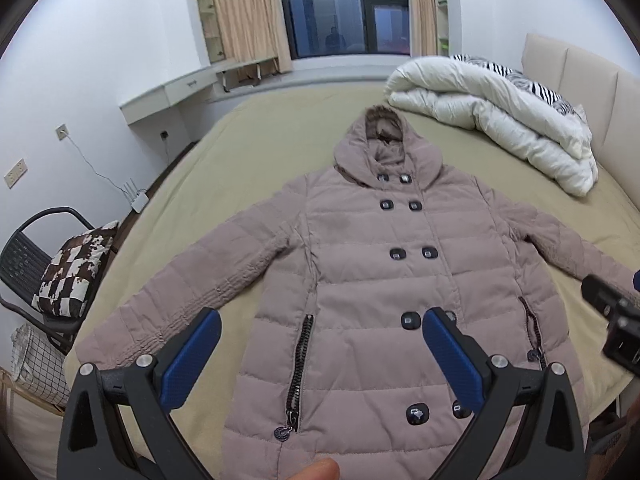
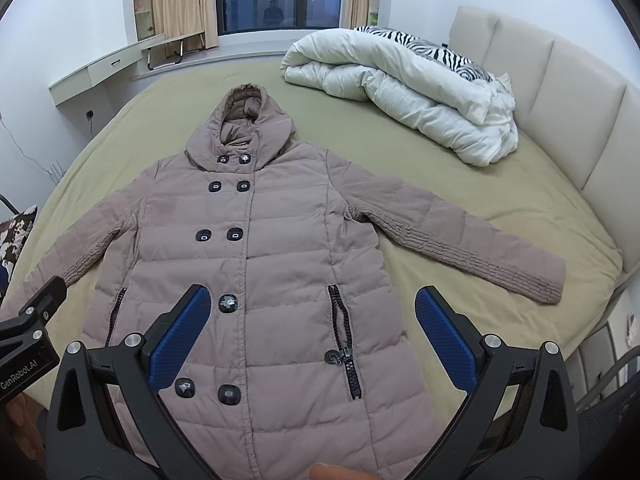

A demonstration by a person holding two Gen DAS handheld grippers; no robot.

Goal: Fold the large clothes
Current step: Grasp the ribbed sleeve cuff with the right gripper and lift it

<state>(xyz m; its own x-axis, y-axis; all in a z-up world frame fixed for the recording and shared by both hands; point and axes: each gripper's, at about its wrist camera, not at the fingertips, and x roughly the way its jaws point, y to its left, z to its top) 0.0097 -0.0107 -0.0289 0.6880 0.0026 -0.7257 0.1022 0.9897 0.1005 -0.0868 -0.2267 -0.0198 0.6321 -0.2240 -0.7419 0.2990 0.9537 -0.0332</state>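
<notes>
A dusty-pink hooded puffer coat (image 1: pixel 360 280) lies flat, front up and buttoned, on the bed, with both sleeves spread out and the hood pointing to the window. It also shows in the right wrist view (image 2: pixel 256 264). My left gripper (image 1: pixel 320 332) is open and empty, held above the coat's lower left front near the zip pocket. My right gripper (image 2: pixel 312 312) is open and empty above the coat's lower right front. The right sleeve (image 2: pixel 480 248) stretches toward the headboard side.
The bed (image 2: pixel 500 192) has an olive sheet. A rolled white duvet (image 2: pixel 420 92) with a zebra pillow lies at the far right by the padded headboard (image 2: pixel 560 92). A chair with a patterned cushion (image 1: pixel 72 268) stands left of the bed. A desk shelf (image 1: pixel 160 96) runs along the wall.
</notes>
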